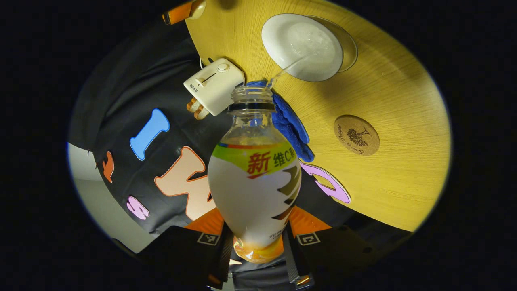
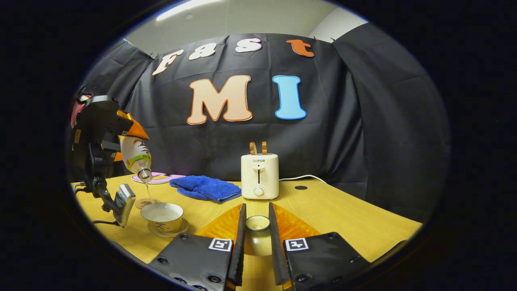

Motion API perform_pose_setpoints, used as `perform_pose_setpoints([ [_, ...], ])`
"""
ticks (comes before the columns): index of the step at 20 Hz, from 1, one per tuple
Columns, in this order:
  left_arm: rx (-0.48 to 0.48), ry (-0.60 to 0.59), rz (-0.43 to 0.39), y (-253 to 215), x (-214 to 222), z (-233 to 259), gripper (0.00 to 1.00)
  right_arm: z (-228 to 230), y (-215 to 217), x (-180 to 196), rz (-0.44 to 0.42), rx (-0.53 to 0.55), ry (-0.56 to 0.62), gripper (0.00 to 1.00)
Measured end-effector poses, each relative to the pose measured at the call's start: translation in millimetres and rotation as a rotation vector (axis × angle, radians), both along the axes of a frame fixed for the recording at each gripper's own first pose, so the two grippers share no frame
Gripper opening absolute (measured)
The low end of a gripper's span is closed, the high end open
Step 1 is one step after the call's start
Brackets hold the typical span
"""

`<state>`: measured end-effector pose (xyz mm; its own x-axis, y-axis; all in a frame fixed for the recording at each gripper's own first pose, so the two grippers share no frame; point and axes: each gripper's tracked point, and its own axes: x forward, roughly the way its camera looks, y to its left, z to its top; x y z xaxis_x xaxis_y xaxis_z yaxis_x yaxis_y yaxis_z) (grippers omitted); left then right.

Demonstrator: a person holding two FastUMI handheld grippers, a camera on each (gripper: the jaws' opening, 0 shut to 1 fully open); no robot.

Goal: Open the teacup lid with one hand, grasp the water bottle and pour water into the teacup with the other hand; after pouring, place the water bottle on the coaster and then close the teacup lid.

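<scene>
The wooden table (image 2: 323,210) carried everything, with a toaster (image 2: 259,176) and a blue cloth (image 2: 205,188) at the back by the booth wall. The pouring step was under way. The left gripper (image 1: 258,242) had its jaws pinched on the body of the water bottle (image 1: 254,190), tipped neck-down above the teacup (image 1: 307,46), and a thin stream ran from the mouth into the cup, which stood uncovered on its saucer (image 2: 167,231) (how full it was I could not judge). The lid step looked done: the right gripper (image 2: 257,238) had its jaws closed on the teacup lid (image 2: 257,223), held clear of the cup over the table. The coaster (image 1: 356,135) lay bare just beside the cup. Still left, by my reading: finishing the pour, standing the bottle on the coaster, and setting the lid back.
</scene>
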<state>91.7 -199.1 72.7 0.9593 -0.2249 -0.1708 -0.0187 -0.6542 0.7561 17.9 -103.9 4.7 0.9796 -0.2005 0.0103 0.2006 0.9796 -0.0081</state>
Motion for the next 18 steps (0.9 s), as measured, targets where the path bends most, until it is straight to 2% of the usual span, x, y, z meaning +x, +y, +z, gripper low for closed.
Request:
perform_pose_setpoints([
  [3,-0.058,0.050,0.013,4,1,-15,0.53,0,0,0,0.000,0.000,-0.001,0.34],
  [6,-0.168,0.125,0.043,12,3,-37,0.53,0,0,0,0.000,0.000,-0.002,0.33],
  [12,-0.458,0.307,0.104,19,-3,-76,0.53,0,0,0,0.000,0.001,0.000,0.33],
  [16,-0.662,0.393,0.077,6,-12,-77,0.55,0,0,0,0.000,0.000,0.000,0.33],
  [18,-0.809,0.438,0.065,-1,-14,-72,0.53,0,0,0,0.000,0.000,0.000,0.33],
])
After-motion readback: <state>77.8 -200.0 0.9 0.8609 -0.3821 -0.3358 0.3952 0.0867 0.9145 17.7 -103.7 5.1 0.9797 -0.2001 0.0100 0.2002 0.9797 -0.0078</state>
